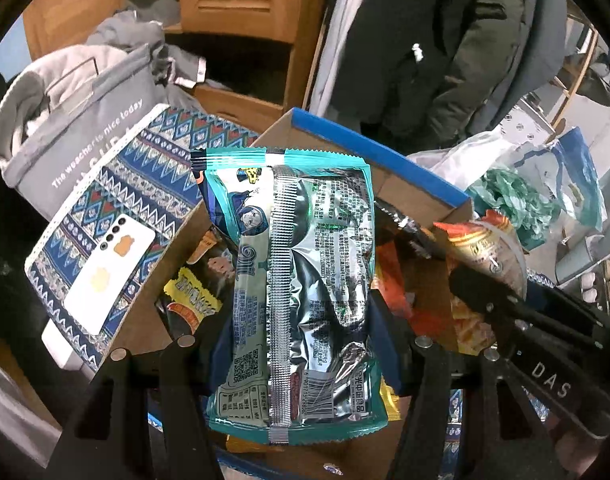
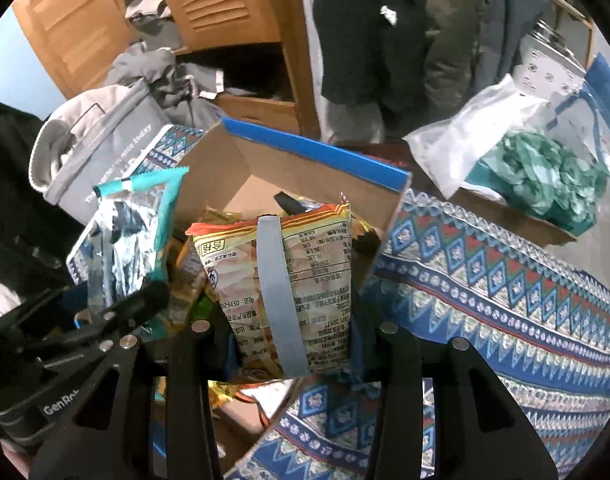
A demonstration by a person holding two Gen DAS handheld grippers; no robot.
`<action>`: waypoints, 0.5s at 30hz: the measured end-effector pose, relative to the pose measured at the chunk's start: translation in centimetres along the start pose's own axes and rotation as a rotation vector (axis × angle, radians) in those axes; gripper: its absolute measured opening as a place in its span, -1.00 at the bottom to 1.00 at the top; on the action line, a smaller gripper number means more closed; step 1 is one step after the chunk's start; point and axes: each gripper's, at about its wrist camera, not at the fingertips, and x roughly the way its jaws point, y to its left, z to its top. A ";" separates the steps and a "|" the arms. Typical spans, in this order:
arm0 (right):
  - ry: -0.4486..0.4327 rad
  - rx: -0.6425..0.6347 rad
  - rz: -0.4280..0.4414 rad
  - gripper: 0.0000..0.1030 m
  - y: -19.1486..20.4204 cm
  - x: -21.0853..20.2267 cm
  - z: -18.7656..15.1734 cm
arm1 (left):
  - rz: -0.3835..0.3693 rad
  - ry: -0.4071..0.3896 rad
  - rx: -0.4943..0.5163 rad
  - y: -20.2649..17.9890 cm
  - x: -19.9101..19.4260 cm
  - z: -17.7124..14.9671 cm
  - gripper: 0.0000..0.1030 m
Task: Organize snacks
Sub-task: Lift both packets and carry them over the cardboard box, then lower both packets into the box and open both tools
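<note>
My left gripper (image 1: 301, 344) is shut on a teal and silver snack bag (image 1: 301, 280) and holds it upright over an open cardboard box (image 1: 325, 140) with a blue rim. Several other snack packs (image 1: 193, 292) lie inside the box. My right gripper (image 2: 293, 332) is shut on an orange and yellow snack bag (image 2: 305, 272) over the same box (image 2: 305, 172). The teal bag also shows at the left of the right wrist view (image 2: 121, 240), and the orange bag at the right of the left wrist view (image 1: 481, 256).
The box stands on a blue patterned tablecloth (image 2: 505, 300). A white phone (image 1: 109, 276) lies on the cloth left of the box. A grey fabric basket (image 1: 77, 132) stands at the back left. A plastic bag with green contents (image 2: 525, 168) lies at the right. A wooden cabinet (image 2: 225, 4) and hanging coats are behind.
</note>
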 end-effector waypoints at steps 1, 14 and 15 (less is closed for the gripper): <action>0.002 -0.006 0.002 -0.20 0.2 0.3 0.1 | -0.004 0.006 -0.008 0.3 0.2 0.0 0.19; -0.033 -0.018 0.009 0.28 0.8 -0.1 0.7 | -0.006 0.001 -0.059 2.3 -0.8 0.2 0.45; -0.041 -0.020 0.002 0.29 0.9 -0.4 0.7 | -0.008 -0.003 -0.062 2.4 -1.1 0.2 0.45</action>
